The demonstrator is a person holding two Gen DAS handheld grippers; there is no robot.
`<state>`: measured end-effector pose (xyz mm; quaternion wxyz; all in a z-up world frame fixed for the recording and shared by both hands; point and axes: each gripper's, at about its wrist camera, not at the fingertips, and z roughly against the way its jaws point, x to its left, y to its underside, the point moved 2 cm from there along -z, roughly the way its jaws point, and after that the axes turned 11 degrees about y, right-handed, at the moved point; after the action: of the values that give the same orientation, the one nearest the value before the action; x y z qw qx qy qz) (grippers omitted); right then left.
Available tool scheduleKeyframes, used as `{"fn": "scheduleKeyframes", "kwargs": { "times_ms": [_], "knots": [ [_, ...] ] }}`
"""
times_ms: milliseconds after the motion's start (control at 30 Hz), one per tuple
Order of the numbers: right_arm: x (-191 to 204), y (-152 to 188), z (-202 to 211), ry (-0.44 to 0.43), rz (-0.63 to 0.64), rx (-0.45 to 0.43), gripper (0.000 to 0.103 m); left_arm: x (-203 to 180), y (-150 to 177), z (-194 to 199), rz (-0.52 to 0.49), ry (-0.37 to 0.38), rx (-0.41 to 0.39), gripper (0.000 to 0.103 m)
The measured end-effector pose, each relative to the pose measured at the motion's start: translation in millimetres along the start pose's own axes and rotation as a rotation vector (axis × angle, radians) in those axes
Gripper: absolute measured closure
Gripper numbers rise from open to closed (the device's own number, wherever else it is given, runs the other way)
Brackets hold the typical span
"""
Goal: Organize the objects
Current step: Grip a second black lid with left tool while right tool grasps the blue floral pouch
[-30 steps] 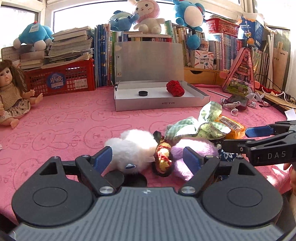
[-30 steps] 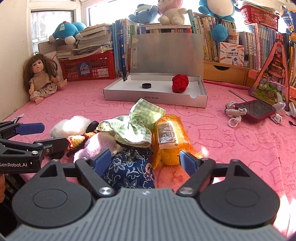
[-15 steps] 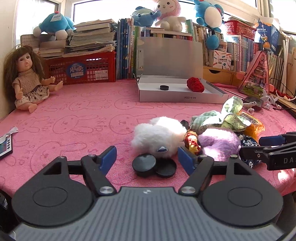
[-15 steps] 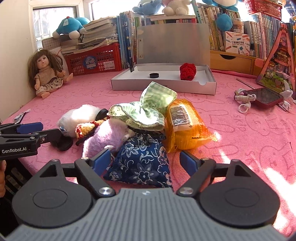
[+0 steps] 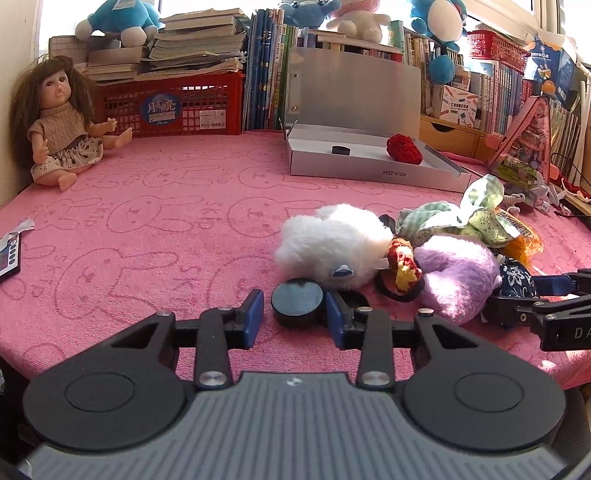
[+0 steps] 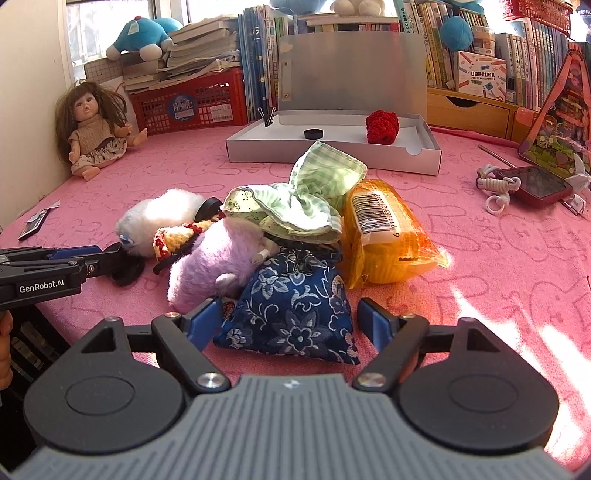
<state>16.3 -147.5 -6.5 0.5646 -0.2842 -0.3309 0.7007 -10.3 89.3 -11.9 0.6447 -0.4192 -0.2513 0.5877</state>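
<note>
Here the left gripper (image 5: 295, 314), its jaws just closing around the black disc (image 5: 297, 300) but not yet pinching, is risking nudging the second disc (image 5: 351, 297) alongside; the right gripper (image 6: 290, 319) is waiting, jaws apart.

Sunny window (image 5: 495, 11) behind packed bookshelves (image 6: 491, 48), cream wall (image 6: 26, 92) on the left, pink bunny-print cloth (image 5: 147, 229) covering the whole table, sun patches across it.

Black disc (image 5: 297, 300) between left gripper (image 5: 295, 315) fingers (image 5: 253, 309)

"GenRobot.AI" marks the left gripper (image 6: 107, 264); "NO.A-2224" the box (image 5: 369, 171) front, upside down.
</note>
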Motion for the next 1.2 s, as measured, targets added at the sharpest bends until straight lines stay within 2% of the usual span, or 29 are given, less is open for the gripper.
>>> {"fn": "scheduleKeyframes", "kwargs": {
  "times_ms": [67, 267, 400, 600, 900, 1100, 1200],
  "knots": [
    [0.2, -1.0, 0.5, -0.008, 0.000, 0.005, 0.021, 0.2, -0.7, -0.3, 0.004, -0.001, 0.000, 0.065],
    [1.7, -1.7, -0.8, -0.004, 0.012, 0.006, 0.022, 0.0, -2.0, -1.7, -0.003, -0.002, 0.003, 0.065],
    [1.5, -2.2, 1.4, -0.007, 0.008, 0.007, 0.032, 1.7, -3.5, -3.3, 0.015, -0.001, 0.008, 0.065],
    [0.7, -2.3, 8.3, 0.017, 0.023, 0.012, 0.039, 3.2, -4.3, -2.4, 0.030, -0.004, 0.012, 0.065],
    [-10.1, 0.5, 18.7, 0.079, 0.042, 0.013, 0.039, 3.9, -4.5, 0.5, 0.021, -0.016, 0.009, 0.065],
    [-14.8, 0.9, 17.5, 0.077, 0.008, 0.013, 0.037, 7.8, -5.2, -1.9, 0.027, -0.023, 0.006, 0.064],
    [-13.4, 1.5, 19.1, 0.095, 0.020, -0.002, 0.035, 11.0, -5.7, -1.8, 0.036, -0.037, 0.001, 0.055]
  ]
}}
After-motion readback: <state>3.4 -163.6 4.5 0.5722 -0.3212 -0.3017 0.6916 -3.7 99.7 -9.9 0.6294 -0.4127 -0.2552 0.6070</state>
